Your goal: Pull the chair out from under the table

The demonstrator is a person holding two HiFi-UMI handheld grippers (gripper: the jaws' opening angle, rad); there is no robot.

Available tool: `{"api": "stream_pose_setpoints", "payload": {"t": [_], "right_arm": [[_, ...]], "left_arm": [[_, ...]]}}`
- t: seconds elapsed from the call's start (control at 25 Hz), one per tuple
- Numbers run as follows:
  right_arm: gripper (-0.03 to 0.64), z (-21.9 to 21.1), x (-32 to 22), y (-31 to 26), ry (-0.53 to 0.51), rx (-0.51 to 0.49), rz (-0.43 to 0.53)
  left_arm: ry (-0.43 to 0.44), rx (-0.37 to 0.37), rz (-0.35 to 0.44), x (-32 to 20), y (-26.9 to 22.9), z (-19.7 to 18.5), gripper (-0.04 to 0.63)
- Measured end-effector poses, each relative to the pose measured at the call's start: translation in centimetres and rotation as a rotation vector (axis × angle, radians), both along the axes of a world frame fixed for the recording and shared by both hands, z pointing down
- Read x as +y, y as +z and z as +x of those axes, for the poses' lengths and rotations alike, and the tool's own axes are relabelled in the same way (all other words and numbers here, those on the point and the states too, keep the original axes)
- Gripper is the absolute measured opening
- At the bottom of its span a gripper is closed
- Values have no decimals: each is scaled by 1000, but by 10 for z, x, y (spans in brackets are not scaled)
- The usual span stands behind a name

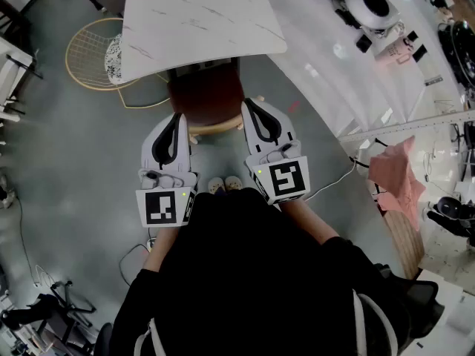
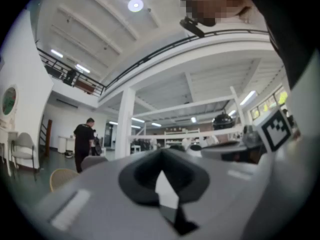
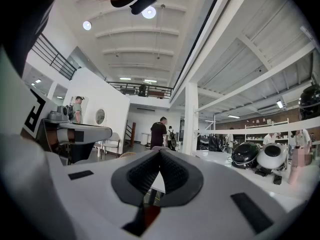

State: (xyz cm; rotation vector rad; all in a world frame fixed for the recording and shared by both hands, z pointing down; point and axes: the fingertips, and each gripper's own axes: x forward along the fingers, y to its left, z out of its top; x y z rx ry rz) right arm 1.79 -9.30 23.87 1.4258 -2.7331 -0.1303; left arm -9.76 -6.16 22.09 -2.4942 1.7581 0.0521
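Fingers (image 1: pixel 168 142) of left gripper (image 1: pixel 177 116) and right gripper (image 1: pixel 247 103) are clenched empty; I should open them, then grip the chair (image 1: pixel 211 95) evenly.

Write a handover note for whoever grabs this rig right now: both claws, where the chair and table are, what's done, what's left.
Claws: the left claw and right claw are both shut, empty and held level. In the head view they sit either side of the seat's near edge.
Things: the brown chair is partly tucked under the near edge of the white marble table. A wire chair is at the table's left.
Done: lined up facing the chair, no grip taken.
Left: open the claws, grip the chair and pull it clear of the table.
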Motion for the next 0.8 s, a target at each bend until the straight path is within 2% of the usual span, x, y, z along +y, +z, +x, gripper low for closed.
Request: {"api": "stream_pose_setpoints", "payload": {"t": [0.16, 0.4, 0.8], "right_arm": [[20, -2, 7, 5, 13, 20, -17], [21, -3, 5, 12, 4, -14, -35], [23, -1, -43, 34, -18, 13, -42]], "left_arm": [[8, -2, -15, 7, 6, -1, 6], [20, 2, -33, 5, 18, -5, 6], [5, -12, -35, -36, 38, -9, 6]]}}
